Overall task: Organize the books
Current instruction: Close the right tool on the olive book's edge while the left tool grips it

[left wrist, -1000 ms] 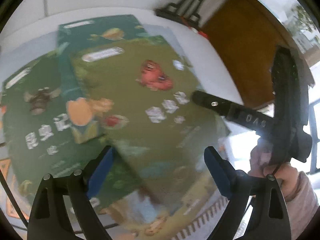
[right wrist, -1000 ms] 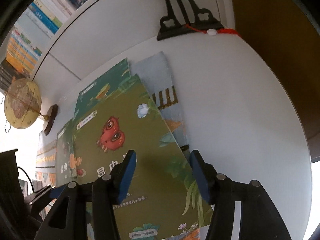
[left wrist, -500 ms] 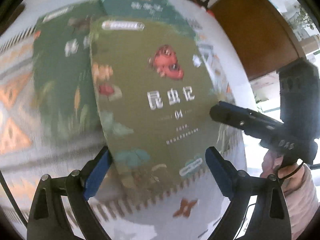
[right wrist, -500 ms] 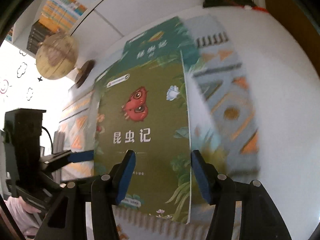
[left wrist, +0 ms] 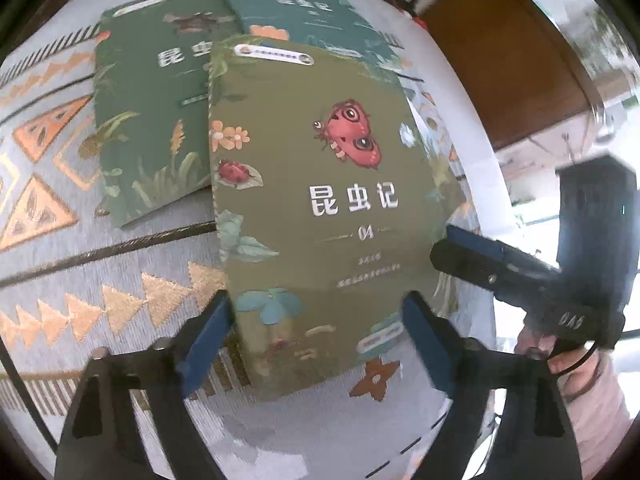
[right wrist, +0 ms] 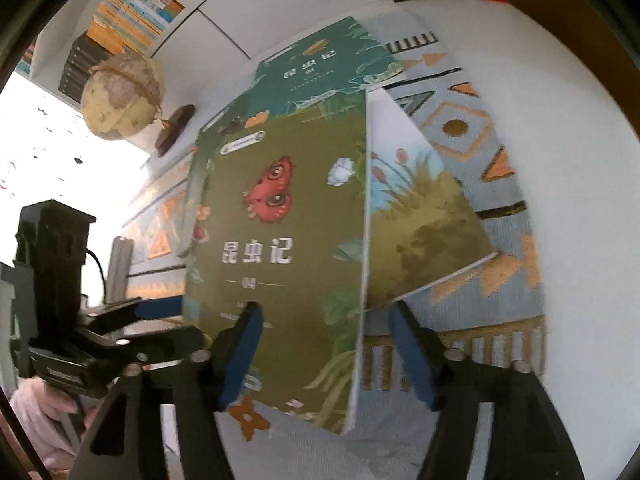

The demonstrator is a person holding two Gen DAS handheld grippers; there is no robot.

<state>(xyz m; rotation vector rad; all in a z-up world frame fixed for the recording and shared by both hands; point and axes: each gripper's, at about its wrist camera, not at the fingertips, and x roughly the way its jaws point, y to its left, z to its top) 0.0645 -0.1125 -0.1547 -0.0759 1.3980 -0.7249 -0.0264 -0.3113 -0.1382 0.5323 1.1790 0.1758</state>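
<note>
My left gripper (left wrist: 316, 328) points toward twelve o'clock, jaws spread wide, blue pads (left wrist: 208, 336) well apart. My right gripper (right wrist: 326, 348) likewise gapes, aimed at twelve. In the left wrist view it reaches in from three o'clock; a hand (left wrist: 568, 364) in a pink sleeve grips its handle at four o'clock.

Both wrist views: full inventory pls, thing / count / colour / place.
olive book: 1, olive green with a red moth, topmost, its front cover lifted.
dark green book: 1, dark green, under the olive book, to its left.
teal book: 1, teal, farthest back, partly covered.
table runner: 1, grey with orange triangles, under the books.
table: 1, white, round edge.
globe: 1, cream, on a dark wooden base, back left.
shelved books: a row, mostly orange and blue, behind the globe.
left gripper: 1, black with blue pads, open.
right gripper: 1, black with blue pads, open.
</note>
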